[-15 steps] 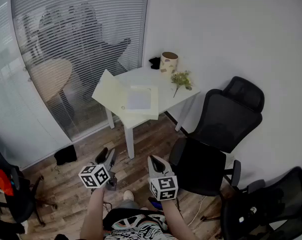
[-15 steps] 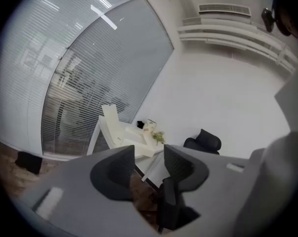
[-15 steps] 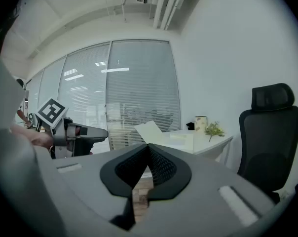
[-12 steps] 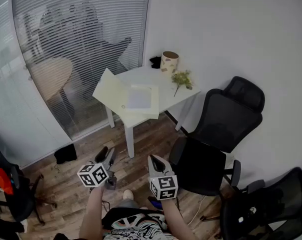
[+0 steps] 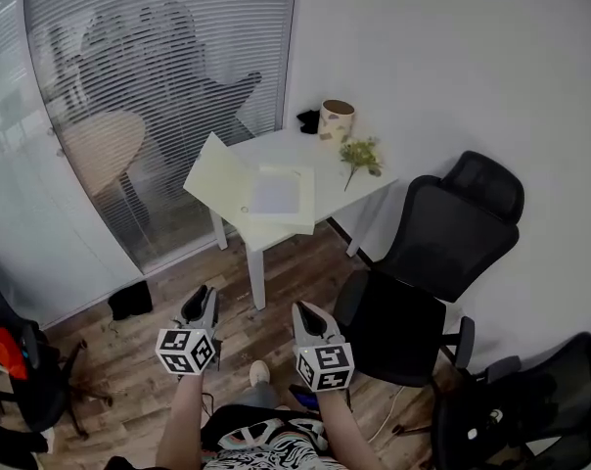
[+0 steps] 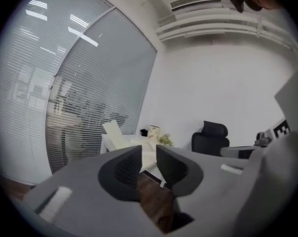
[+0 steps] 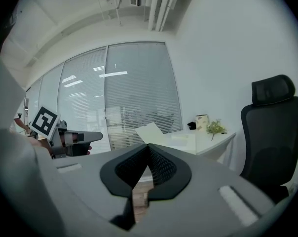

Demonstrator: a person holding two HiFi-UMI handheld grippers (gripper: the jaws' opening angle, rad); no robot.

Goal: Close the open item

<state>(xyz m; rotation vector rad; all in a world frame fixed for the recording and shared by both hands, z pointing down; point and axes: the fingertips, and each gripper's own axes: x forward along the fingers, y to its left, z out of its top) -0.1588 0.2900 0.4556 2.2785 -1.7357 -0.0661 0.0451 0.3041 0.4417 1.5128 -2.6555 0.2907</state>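
Target is the pale yellow folder [image 5: 266, 199], lying open on the far white worktop [image 5: 327, 171], toward its left near corner. Its cover [image 5: 214, 170] stands tilted up and out over the left edge. A white sheet lies on the base. Looks like a small snap on the near edge, but it's too small to be sure.

Beyond it at the far side of the worktop: a paper cup [image 5: 336, 119], a dark object [image 5: 308, 120] just left of it, and a flower sprig [image 5: 359, 154] to the right. All are clear of the cover's swing.

Both grippers are well short of the worktop, down near the person's body. The left gripper [image 5: 201, 302] has its jaws a little apart with nothing between them. The right gripper [image 5: 306, 314] has its jaws tip to tip, empty.

My read: approach stage, closing not started.

How I'd do it:
- Walk in first; the office chair [image 5: 442, 243] sits right of the worktop, so come from the near left.
- The left gripper is the natural one: get behind the cover's free edge and push it over to the right. No pinch needed.
- The right gripper, closed, can pin the base so the folder doesn't slide off the corner.
- Lower the cover, don't flick it, as the sheet could shift.
- Press flat near the snap if there is one.
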